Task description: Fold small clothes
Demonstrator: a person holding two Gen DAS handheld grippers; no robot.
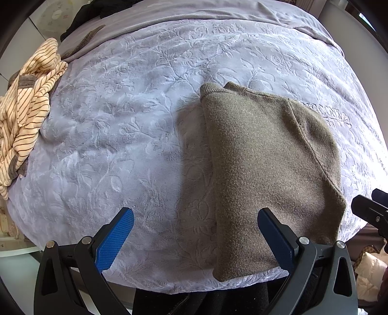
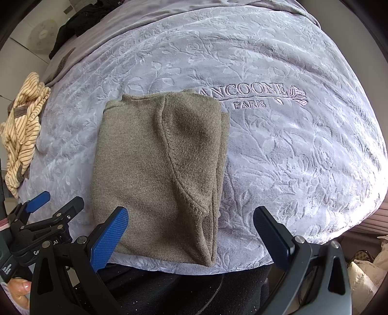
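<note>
An olive-brown knitted garment (image 1: 266, 169) (image 2: 157, 169) lies folded into a long rectangle on the lilac embossed blanket (image 1: 133, 121) (image 2: 291, 157), its near end at the bed's front edge. My left gripper (image 1: 195, 218) is open above the blanket at the garment's left side, holding nothing; its right finger hangs over the garment's near part. My right gripper (image 2: 190, 218) is open over the garment's near right corner, also holding nothing. The left gripper (image 2: 48, 201) shows at the left edge of the right wrist view.
A crumpled cream garment with dark stripes (image 1: 26, 116) (image 2: 21, 135) lies at the bed's left edge. Dark clothing (image 2: 77, 21) is heaped at the far left corner. The blanket bears an embroidered logo (image 2: 254, 95). Bags (image 2: 363, 278) sit on the floor at the right.
</note>
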